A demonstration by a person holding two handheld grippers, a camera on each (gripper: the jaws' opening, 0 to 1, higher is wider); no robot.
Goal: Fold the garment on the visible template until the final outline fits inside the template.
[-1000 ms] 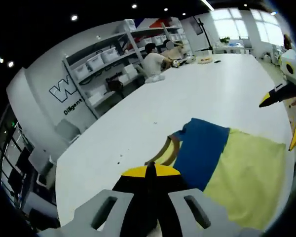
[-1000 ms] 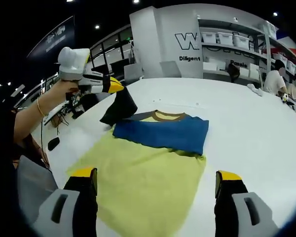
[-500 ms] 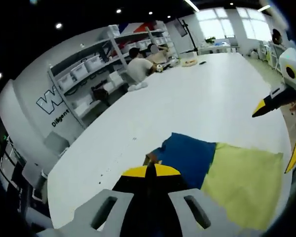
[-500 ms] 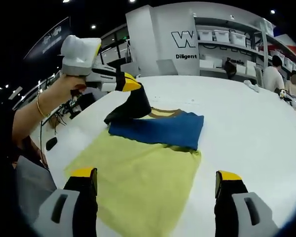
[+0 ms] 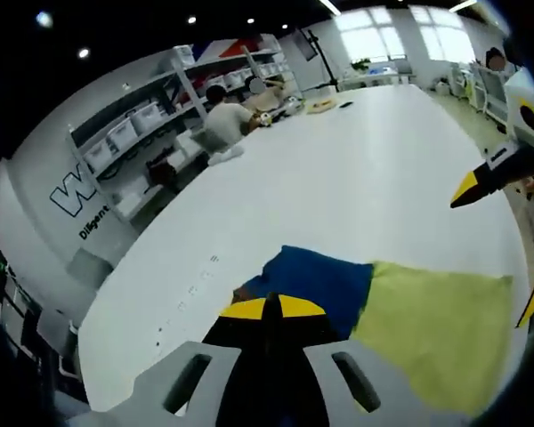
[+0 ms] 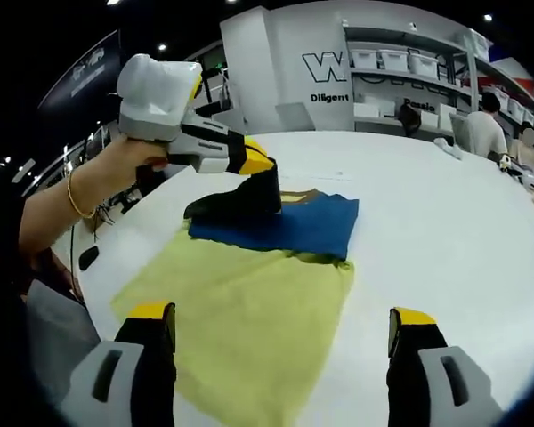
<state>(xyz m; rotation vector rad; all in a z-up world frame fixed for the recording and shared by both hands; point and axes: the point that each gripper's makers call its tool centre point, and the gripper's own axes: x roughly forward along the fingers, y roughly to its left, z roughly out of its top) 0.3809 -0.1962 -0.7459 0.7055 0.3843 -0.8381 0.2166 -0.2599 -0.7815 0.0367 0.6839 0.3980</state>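
I am looking out over a long white table [image 5: 365,169] stretching away toward bright windows [image 5: 387,36] that are letting daylight in at the far end. Round ceiling lights [image 5: 192,19] are glowing against a dark ceiling. Along the wall, white shelving [image 5: 142,133] is holding rows of pale storage bins [image 6: 392,60]. A white wall panel with dark lettering [image 6: 325,71] is standing behind the table. A person [image 5: 224,120] is sitting at the far side of the table, near the shelves.
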